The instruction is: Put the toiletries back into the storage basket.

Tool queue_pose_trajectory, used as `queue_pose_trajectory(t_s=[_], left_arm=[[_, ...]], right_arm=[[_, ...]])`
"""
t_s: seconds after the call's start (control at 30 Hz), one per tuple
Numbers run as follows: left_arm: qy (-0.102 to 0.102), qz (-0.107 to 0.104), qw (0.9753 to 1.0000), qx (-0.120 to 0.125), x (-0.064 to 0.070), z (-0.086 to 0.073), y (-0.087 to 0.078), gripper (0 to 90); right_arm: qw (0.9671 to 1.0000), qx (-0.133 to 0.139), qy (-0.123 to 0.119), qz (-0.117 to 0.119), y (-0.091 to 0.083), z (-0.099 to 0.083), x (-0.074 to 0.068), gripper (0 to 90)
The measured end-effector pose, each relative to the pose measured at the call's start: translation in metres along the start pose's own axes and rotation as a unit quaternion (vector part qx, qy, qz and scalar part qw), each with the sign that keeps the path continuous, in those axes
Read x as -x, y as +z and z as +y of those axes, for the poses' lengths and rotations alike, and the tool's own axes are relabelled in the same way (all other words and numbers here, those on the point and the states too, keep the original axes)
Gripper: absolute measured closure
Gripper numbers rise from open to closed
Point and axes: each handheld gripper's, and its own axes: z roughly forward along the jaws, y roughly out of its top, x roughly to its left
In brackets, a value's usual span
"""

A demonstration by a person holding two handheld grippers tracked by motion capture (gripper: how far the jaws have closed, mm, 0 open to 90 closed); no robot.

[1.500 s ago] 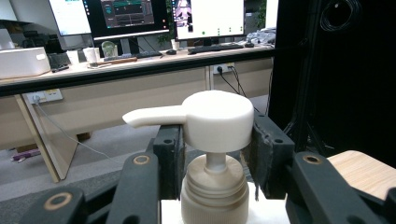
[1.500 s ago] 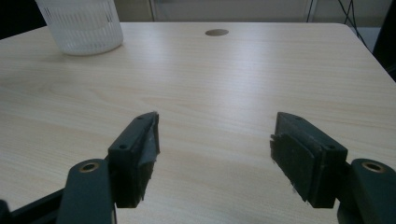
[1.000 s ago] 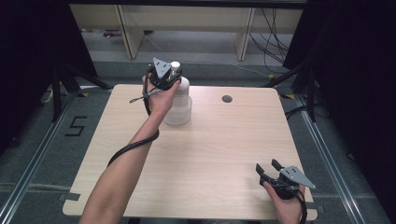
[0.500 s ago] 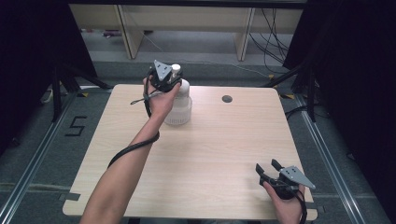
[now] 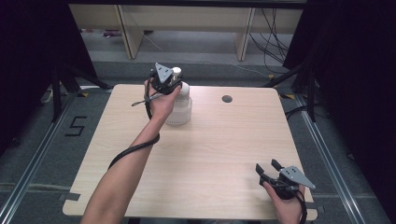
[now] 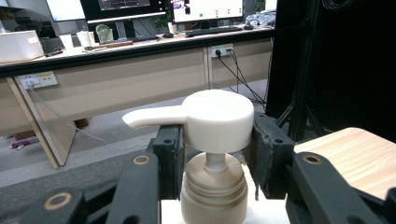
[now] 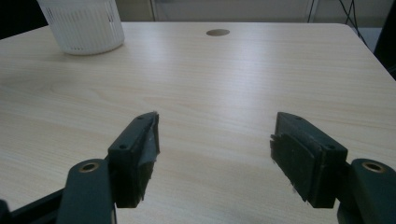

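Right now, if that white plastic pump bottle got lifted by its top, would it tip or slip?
The white plastic pump bottle looks tall on a narrow base, so probably tippy. The left gripper clamps its pump head, which overhangs a thin stem, so it might wobble.

The pump bottle (image 5: pixel 179 103) stands upright on the table (image 5: pixel 205 154), toward its far edge and left of the middle. The cable hole (image 5: pixel 227 99) lies to the right of the bottle, near the same far edge. The left gripper (image 5: pixel 169 83) sits at the bottle's top, its jaws on either side of the pump head (image 6: pixel 212 119). The right gripper (image 5: pixel 270 169) rests well apart from the bottle, at the table's near right corner.
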Motion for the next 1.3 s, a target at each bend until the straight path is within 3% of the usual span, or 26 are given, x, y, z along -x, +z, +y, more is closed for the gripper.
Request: queue_pose_trajectory(t_s=[0.27, 0.4, 0.6, 0.73, 0.8, 0.87, 0.9, 1.0, 1.03, 1.2, 1.3], left_arm=[[0.005, 0.001, 1.0000, 0.007, -0.0011, -0.0015, -0.0006, 59.1], [-0.006, -0.002, 1.0000, 0.005, -0.0006, -0.0033, -0.0015, 58.9], [-0.003, 0.003, 1.0000, 0.003, -0.0035, -0.0045, -0.0031, 58.8], [-0.004, 0.004, 1.0000, 0.002, -0.0061, -0.0051, -0.0047, 58.5], [-0.002, 0.004, 1.0000, 0.002, -0.0062, -0.0051, -0.0049, 58.4], [-0.002, 0.004, 1.0000, 0.002, -0.0057, -0.0050, -0.0048, 58.3], [-0.001, 0.005, 1.0000, 0.001, -0.0055, -0.0051, -0.0048, 58.2], [-0.005, 0.004, 1.0000, -0.003, -0.0058, -0.0057, -0.0044, 55.1], [-0.005, 0.006, 1.0000, -0.004, -0.0064, -0.0059, -0.0045, 53.5], [-0.009, 0.007, 0.9999, -0.003, -0.0064, -0.0061, -0.0055, 46.6], [-0.013, -0.003, 0.9999, -0.001, -0.0050, -0.0055, -0.0083, 43.4]], right_arm=[[1.0000, 0.000, 0.003, 0.001, -0.0003, 0.0003, -0.0010, 32.5], [1.0000, -0.003, 0.003, 0.000, -0.0007, 0.0004, -0.0013, 32.4], [1.0000, -0.005, 0.003, -0.001, -0.0006, 0.0004, -0.0021, 32.4], [1.0000, -0.003, -0.007, -0.005, -0.0005, 0.0007, -0.0012, 32.4], [0.9999, -0.005, 0.015, 0.003, -0.0004, 0.0001, -0.0044, 32.4], [0.9999, -0.005, 0.015, 0.003, -0.0003, 0.0001, -0.0046, 32.4], [1.0000, -0.003, 0.002, 0.005, 0.0002, 0.0003, -0.0023, 32.4], [1.0000, -0.003, 0.002, 0.007, 0.0002, 0.0003, -0.0022, 32.4], [0.9998, -0.005, 0.017, 0.003, -0.0006, -0.0001, -0.0048, 32.4], [0.9999, -0.004, 0.015, 0.004, -0.0004, 0.0000, -0.0046, 32.3], [0.9998, -0.005, 0.017, 0.004, -0.0005, 0.0000, -0.0048, 32.3]])
